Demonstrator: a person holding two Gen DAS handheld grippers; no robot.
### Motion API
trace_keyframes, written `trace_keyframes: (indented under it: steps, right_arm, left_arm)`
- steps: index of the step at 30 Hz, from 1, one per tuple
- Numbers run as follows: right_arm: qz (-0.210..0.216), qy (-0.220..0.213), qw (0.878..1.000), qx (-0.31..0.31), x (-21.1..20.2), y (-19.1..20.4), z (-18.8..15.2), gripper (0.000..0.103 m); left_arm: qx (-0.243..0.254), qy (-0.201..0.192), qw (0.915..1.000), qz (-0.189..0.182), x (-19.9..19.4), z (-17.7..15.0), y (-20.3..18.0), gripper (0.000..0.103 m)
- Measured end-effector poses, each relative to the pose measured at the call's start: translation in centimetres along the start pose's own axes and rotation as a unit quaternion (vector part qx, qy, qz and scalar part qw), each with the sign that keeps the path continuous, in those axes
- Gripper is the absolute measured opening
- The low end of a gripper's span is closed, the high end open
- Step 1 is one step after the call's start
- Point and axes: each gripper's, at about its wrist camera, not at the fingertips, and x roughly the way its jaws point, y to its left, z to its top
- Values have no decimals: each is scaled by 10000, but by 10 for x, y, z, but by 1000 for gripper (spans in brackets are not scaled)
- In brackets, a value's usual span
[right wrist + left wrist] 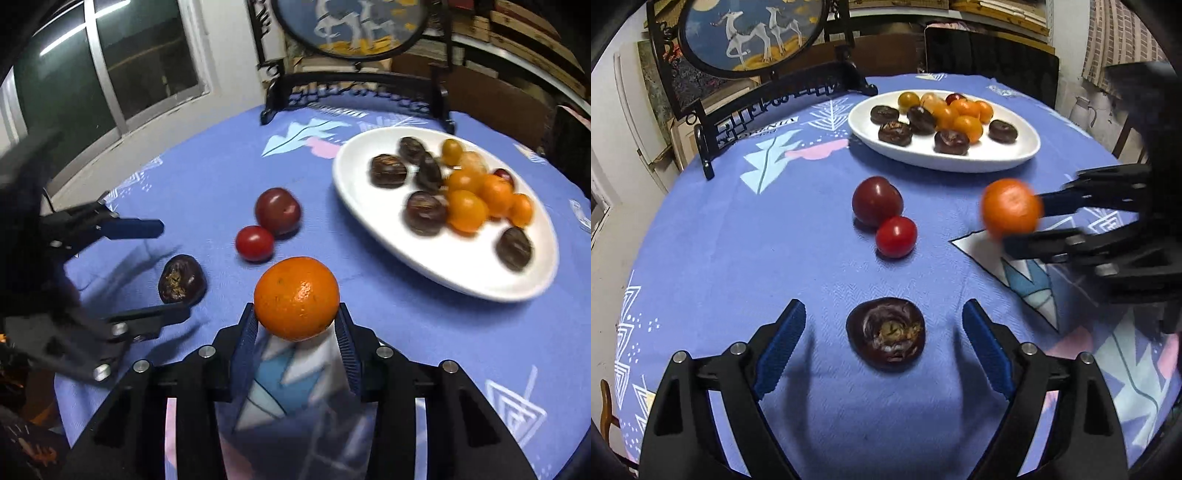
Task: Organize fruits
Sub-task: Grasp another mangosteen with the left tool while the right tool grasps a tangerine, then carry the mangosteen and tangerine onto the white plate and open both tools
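A dark brown chestnut-like fruit (pixel 885 334) lies on the blue cloth between the fingers of my left gripper (pixel 884 309), which is open and not touching it. My right gripper (pixel 297 319) is shut on an orange mandarin (pixel 296 298), held just above the cloth; the left wrist view shows this mandarin (pixel 1012 208) at the right. A dark red round fruit (pixel 877 201) and a small red tomato (pixel 896 236) touch each other mid-table. The white oval plate (pixel 960 162) holds several dark brown fruits and several small orange ones.
A black stand with a round deer picture (pixel 753 33) sits at the table's far edge, left of the plate. A dark chair back (pixel 990 55) stands behind the table. A window (pixel 110 74) is on the left wall. The round table's edge curves close on both sides.
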Motion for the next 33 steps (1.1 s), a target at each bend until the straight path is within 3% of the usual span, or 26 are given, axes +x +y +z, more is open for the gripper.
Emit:
trace_keyframes:
  steps: [1, 3, 4, 6, 9, 14, 18, 22, 33]
  right_arm:
    - [26, -30, 10000, 48, -4, -2, -2, 43]
    - [31, -76, 10000, 53, -10, -2, -6, 43]
    - [50, -88, 9999, 53, -11, -1, -8, 43]
    - [68, -126, 9999, 50, -13, 0, -12, 43]
    - [95, -213, 9997, 75, -18, 3, -16, 43]
    - [145, -530, 9984, 118, -41, 8, -17, 43]
    - [100, -866, 9960, 198, -67, 10, -20, 43]
    - [-32, -1012, 9942, 352, -82, 6, -26, 43]
    - [-77, -796, 9956, 491, -73, -1, -44, 43]
  left_arm:
    - [-25, 53, 10000, 1, 3, 0, 0, 79]
    - [-125, 301, 9994, -68, 13, 0, 2, 46]
    - [-235, 361, 9990, -130, 14, 0, 5, 44]
    - [-272, 360, 9988, -189, 9, -1, 5, 44]
    - [-128, 38, 9998, -159, -12, 1, -5, 44]
    - [36, -611, 9975, 367, -48, 21, -28, 44]
    - [-69, -894, 9944, 559, -61, 34, -39, 44]
    - [-259, -905, 9936, 633, -60, 40, -47, 44]
    - [-151, -791, 9948, 622, -50, 41, -62, 44]
